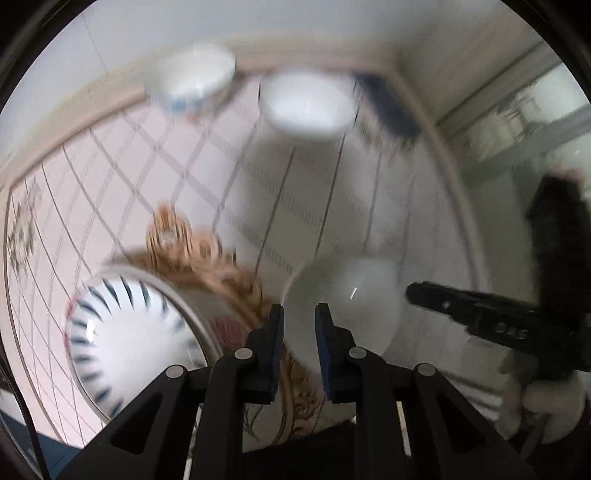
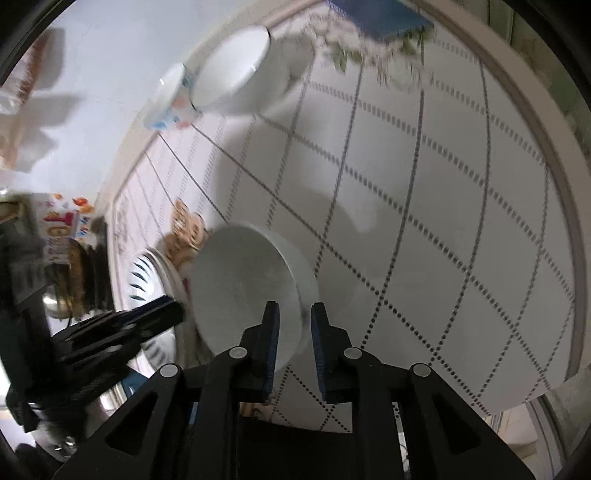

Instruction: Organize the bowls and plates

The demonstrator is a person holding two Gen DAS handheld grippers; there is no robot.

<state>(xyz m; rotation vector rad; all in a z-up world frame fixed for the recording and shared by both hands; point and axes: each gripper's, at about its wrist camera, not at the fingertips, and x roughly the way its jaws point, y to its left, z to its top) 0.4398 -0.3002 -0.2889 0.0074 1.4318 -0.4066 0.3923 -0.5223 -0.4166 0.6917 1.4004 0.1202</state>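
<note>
A plain white bowl sits between both grippers on the checked tablecloth. My left gripper has its fingers astride the bowl's left rim with a narrow gap. My right gripper straddles the bowl's right rim in the same way. The frames do not show whether the pads touch the rim. A blue-striped white plate lies on a gold-patterned plate left of the bowl. At the far side stand a blue-patterned bowl and a plain white bowl.
The round table's pale rim curves along the right. A dark blue flat object lies at the table's far edge. A white wall is behind the bowls. Clutter and colourful packaging stand off the table's left.
</note>
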